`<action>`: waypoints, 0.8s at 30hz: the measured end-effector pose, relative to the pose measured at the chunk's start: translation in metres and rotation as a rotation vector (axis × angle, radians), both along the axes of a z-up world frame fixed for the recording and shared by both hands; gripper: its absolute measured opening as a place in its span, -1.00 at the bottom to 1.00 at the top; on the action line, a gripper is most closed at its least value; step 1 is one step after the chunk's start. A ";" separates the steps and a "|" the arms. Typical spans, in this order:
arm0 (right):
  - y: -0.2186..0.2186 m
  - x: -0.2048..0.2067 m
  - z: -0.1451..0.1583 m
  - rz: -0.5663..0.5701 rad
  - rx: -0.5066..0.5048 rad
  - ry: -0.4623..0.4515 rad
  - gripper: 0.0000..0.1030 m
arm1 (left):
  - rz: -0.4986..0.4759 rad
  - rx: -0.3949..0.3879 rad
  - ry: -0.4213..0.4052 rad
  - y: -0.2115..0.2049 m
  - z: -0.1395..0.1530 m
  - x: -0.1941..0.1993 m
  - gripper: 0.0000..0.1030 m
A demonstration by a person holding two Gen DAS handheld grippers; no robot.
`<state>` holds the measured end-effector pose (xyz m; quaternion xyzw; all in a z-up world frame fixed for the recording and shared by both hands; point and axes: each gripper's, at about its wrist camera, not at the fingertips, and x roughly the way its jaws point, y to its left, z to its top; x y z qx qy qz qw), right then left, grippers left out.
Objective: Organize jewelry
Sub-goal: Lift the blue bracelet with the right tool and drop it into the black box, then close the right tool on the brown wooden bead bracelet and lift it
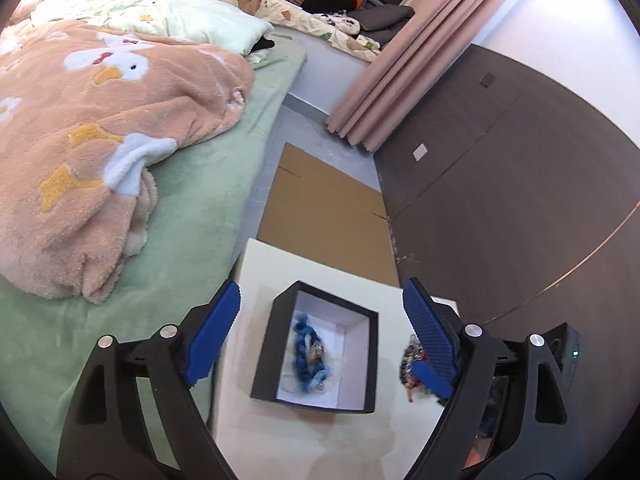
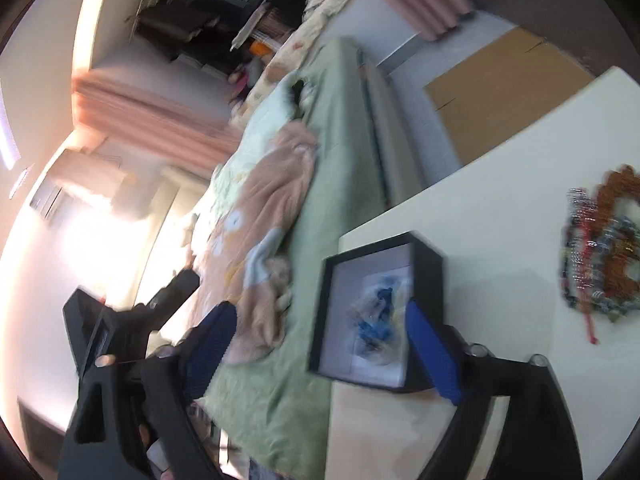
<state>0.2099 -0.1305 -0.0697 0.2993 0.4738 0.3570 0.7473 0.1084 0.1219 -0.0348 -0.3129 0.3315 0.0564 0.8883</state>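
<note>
We held both the left gripper (image 1: 320, 316) and right gripper (image 2: 320, 332) with fingers apart, empty. The beaded jewelry pile (image 2: 600, 248) at right looked, perhaps, limp and tangle-prone; we judged pinching one strand best.

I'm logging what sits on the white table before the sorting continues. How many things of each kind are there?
Black open box: 1
Blue beaded jewelry inside the box: 1 bundle
Mixed-colour jewelry pile loose on the white table: 1; single pieces too blurred to count
Total: 3
</note>
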 end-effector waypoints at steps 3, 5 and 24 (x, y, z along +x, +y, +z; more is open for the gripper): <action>-0.014 -0.006 0.009 -0.011 0.005 -0.013 0.64 | -0.010 0.011 0.013 -0.002 -0.001 -0.002 0.62; -0.026 -0.010 0.017 -0.039 -0.026 -0.038 0.67 | -0.012 0.027 0.015 -0.003 -0.001 -0.003 0.63; -0.148 -0.022 0.029 -0.334 -0.272 -0.035 0.59 | -0.138 0.118 -0.022 -0.067 0.005 -0.001 0.67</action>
